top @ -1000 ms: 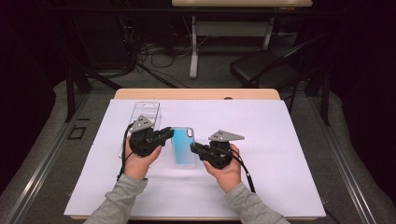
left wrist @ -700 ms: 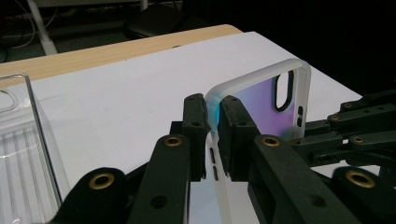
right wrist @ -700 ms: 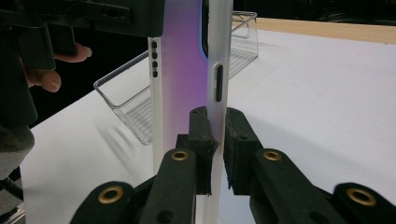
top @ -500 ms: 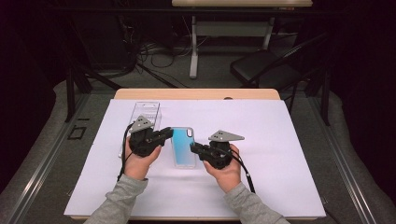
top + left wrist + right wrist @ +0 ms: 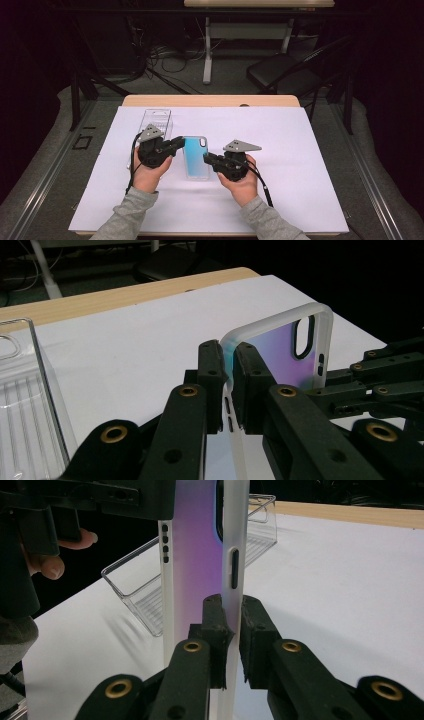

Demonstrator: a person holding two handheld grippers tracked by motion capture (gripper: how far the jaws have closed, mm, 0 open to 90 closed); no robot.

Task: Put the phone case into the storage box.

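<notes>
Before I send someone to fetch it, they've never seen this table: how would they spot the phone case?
Look at the white sheet that covers the wooden table. Near its middle, two black grippers pinch opposite edges of the phone case, the left gripper and the right gripper. Unlike the clear plastic tray just left of it, it shimmers blue-purple inside a frosted rim.

Even overhead light falls on the white table cover [image 5: 300, 165], which is bright, while the floor and room behind sink into near black. Shadows under the hands are soft and short. In both gripper views the near black jaws are slightly soft, and the phone case [image 5: 280, 347] is sharper, with a mild sheen on its frosted rim. The clear tray [image 5: 145, 595] casts faint streaked shadows.
</notes>
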